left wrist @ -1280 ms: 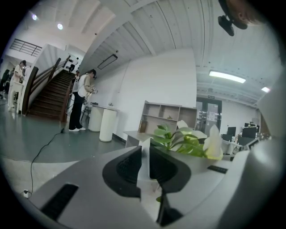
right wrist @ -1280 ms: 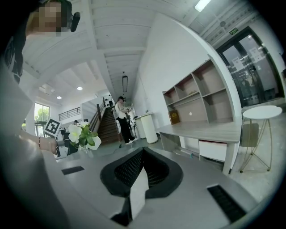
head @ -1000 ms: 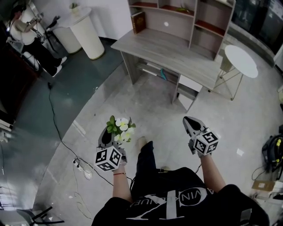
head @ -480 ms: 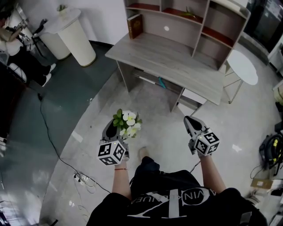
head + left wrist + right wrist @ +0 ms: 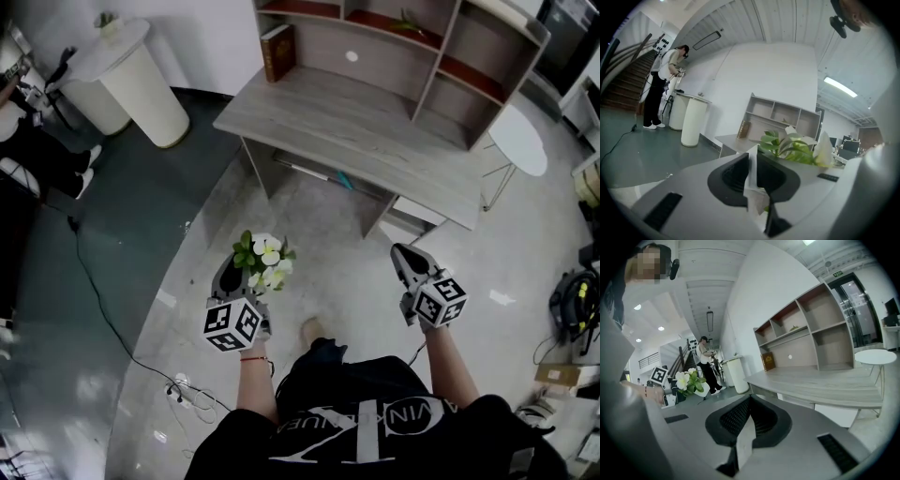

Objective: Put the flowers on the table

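Observation:
A small bunch of white flowers (image 5: 262, 261) with green leaves sticks up from my left gripper (image 5: 234, 278), which is shut on its stem over the grey floor. In the left gripper view the leaves and petals (image 5: 797, 147) rise just past the closed jaws (image 5: 753, 164), with a pale strip pinched between them. My right gripper (image 5: 403, 255) hangs level with it, to the right, shut and with nothing in it (image 5: 749, 401). The grey wooden table (image 5: 356, 141) stands ahead of both grippers, its top bare at the front. From the right gripper view the flowers (image 5: 689, 380) show at the left.
A shelf unit (image 5: 412, 47) sits on the back of the table, with a brown book (image 5: 277, 52) leaning at its left. A white cylindrical stand (image 5: 131, 80) is far left, a round white side table (image 5: 517, 139) far right. A cable (image 5: 103, 309) runs across the floor at left.
The table has come closer and shifted left in the head view as the person walks forward. Both grippers keep the same pose, the flowers still held.

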The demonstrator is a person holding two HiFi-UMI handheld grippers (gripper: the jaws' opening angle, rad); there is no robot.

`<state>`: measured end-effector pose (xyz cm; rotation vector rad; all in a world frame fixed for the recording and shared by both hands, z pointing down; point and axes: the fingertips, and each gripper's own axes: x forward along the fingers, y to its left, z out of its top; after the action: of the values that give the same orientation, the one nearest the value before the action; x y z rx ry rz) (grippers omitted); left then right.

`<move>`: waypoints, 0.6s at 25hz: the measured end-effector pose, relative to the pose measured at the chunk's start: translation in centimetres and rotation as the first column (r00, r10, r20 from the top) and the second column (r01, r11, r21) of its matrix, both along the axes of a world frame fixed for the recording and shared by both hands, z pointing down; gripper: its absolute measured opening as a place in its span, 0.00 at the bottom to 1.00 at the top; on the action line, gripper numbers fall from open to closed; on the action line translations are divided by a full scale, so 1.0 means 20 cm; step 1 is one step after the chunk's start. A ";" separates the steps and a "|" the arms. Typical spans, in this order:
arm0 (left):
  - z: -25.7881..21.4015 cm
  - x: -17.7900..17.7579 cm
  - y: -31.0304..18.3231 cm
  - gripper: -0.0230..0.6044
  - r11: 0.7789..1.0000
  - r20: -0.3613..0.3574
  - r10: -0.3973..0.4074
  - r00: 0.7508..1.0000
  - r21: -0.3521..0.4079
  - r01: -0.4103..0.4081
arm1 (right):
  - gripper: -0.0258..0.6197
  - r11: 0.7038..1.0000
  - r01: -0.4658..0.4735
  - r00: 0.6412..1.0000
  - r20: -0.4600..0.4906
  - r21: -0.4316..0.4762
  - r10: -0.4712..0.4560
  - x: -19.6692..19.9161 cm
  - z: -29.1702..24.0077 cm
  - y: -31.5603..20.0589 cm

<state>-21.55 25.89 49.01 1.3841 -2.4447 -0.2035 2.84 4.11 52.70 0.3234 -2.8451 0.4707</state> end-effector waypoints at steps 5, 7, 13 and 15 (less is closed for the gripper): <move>0.02 -0.15 -0.08 0.12 0.999 -0.002 0.035 0.999 0.005 -0.035 | 0.06 1.000 -0.029 1.000 0.007 0.000 0.029 -0.15 0.01 -0.04; 0.04 -0.19 -0.12 0.12 0.999 -0.009 0.050 0.999 0.005 -0.050 | 0.06 0.999 -0.041 0.999 0.008 0.001 0.041 -0.18 0.01 -0.05; 0.14 -0.20 -0.27 0.12 0.995 -0.054 0.102 0.993 -0.016 -0.103 | 0.06 0.998 -0.055 0.998 -0.032 0.016 0.056 -0.19 0.04 -0.10; 0.16 -0.22 -0.36 0.12 0.992 -0.058 0.122 0.991 -0.021 -0.123 | 0.06 0.997 -0.072 0.997 -0.024 0.014 0.072 -0.20 0.04 -0.18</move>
<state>-25.88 18.77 52.26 1.4916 -2.2997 -0.1806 -1.13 0.57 53.51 0.4325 -2.8216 0.4583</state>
